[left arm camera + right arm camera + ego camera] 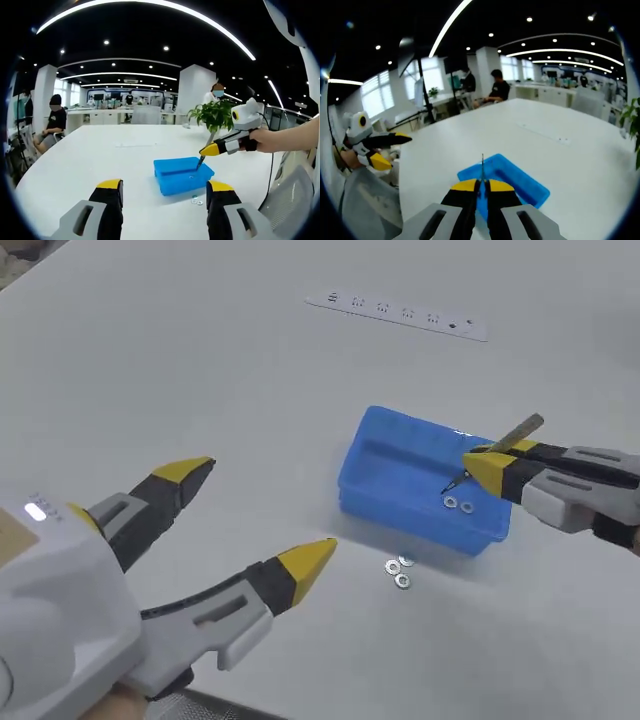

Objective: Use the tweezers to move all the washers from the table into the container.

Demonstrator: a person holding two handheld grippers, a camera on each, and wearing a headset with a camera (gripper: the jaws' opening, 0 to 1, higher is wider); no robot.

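Observation:
The blue container (400,455) sits right of centre on the white table, with two washers (458,504) inside it. Three more washers (399,571) lie on the table just in front of it. My right gripper (480,462) is shut on the tweezers (505,440), whose tip points down into the container close above the two washers. In the right gripper view the tweezers (482,169) stick out past the shut gripper (482,185) over the container (527,187). My left gripper (255,518) hovers open and empty at the lower left, apart from the container (175,184).
A white power strip (400,315) lies flat at the far side of the table (200,370). A potted plant (216,114) stands beyond the far table edge. People sit at desks in the background.

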